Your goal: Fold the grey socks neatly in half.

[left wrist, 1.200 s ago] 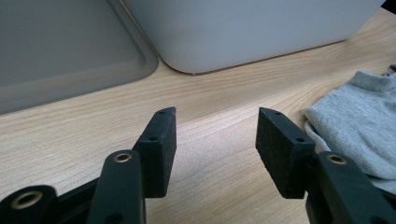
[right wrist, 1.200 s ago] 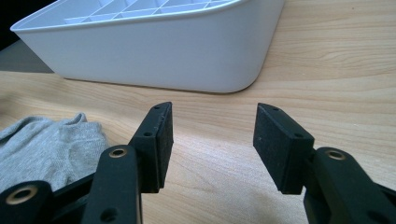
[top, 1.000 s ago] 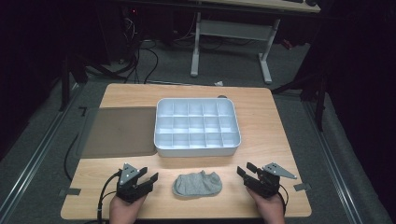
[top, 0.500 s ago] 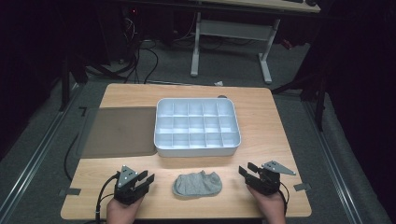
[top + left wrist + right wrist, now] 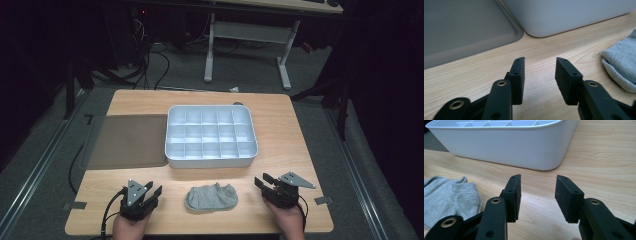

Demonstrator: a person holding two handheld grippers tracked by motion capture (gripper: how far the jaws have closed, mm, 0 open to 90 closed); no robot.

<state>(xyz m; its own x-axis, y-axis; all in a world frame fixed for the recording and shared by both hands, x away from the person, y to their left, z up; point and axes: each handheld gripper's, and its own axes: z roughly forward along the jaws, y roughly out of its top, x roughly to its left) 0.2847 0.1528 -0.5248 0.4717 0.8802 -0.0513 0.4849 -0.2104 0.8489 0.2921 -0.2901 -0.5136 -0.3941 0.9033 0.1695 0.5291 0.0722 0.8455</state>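
Wooden table (image 5: 280, 135), dark room behind. Grey sock (image 5: 211, 197) lies flat at near edge, between both hands. Left gripper (image 5: 150, 193) and right gripper (image 5: 264, 181) rest low either side — jaws parted, nothing between them; left just widening, right just narrowing. White divided tray (image 5: 172, 140) beyond.

A grey ankle sock (image 5: 211, 196) lies flat and crumpled at the table's near edge.

I see a plain grey sock (image 5: 212, 197) on my light wood-grain desk (image 5: 285, 125), a white divided tray (image 5: 210, 135), a dull grey-brown mat (image 5: 130, 141), and two black grippers.
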